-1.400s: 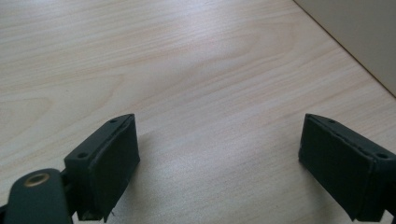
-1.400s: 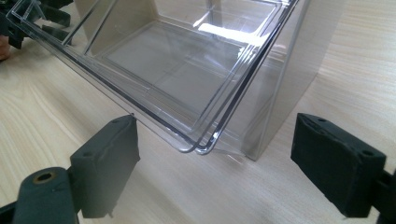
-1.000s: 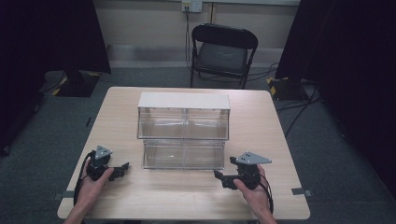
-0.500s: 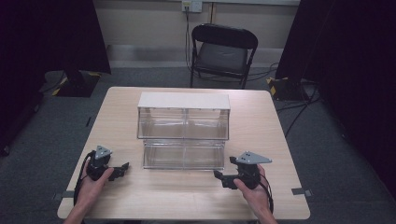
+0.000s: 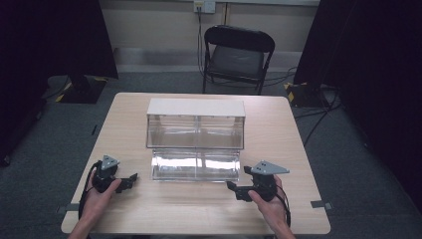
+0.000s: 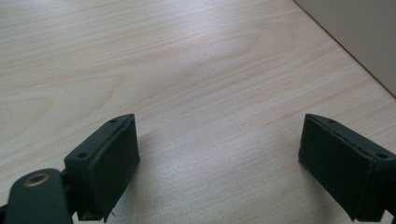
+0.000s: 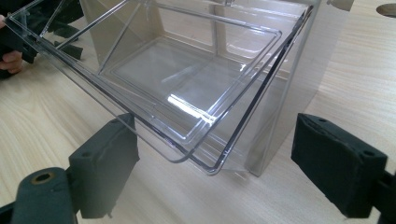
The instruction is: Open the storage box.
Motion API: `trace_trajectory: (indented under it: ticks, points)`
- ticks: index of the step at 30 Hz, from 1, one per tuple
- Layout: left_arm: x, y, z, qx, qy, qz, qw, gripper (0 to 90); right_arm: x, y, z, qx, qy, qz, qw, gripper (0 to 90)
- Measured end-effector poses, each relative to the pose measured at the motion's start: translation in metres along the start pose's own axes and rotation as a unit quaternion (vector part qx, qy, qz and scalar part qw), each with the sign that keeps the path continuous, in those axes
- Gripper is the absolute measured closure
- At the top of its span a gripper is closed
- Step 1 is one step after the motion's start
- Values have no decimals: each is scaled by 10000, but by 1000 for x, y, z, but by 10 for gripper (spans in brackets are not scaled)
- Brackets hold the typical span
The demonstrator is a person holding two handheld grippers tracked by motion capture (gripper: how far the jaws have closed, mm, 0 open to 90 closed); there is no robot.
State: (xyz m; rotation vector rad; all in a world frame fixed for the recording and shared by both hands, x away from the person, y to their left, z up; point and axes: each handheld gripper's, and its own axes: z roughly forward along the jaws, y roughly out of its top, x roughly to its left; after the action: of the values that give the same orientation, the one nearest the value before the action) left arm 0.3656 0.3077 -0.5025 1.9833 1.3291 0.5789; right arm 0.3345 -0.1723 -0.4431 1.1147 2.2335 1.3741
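**Both grippers idle on the counter, clear bin unit between and ahead of them**

I read the left gripper (image 5: 130, 178) as resting low on the counter (image 5: 199, 209), held in the person's left hand (image 5: 97, 199). In the left gripper view its fingers (image 6: 109, 163) stand wide apart with only bare wood grain between them; nothing is gripped. A pale panel crosses the far upper corner of that view, beyond the finger on that side.

The right gripper (image 5: 233, 187) also sits on the counter, held in the person's right hand (image 5: 266, 204), with its grey three-cornered plate (image 5: 266, 168) on top. Its fingers (image 7: 109, 163) are spread wide too and hold nothing.

The clear plastic bin unit (image 5: 195, 137) stands mid-counter, ahead of both grippers and between them. It has a pale opaque top (image 5: 195, 107) and a lower transparent drawer (image 7: 187, 98) that juts forward. In the right gripper view the drawer's front corner hangs just beyond the gap between the fingers, slightly above the counter, near them but not touching either one. The drawer looks empty as far as I can see through the glare. The other gripper shows at that view's far upper edge, past the drawer.

A black folding chair (image 5: 238, 55) stands on the floor behind the counter's far edge, well apart from both grippers.
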Motion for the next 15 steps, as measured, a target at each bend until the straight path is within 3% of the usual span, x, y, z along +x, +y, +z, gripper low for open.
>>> trace_trajectory:
  ticks: [15]
  points:
    - [0, 0, 0, 0, 0, 0, 10000, 116, 2, 3, -1, -36, -4, 13, 10000, 141]
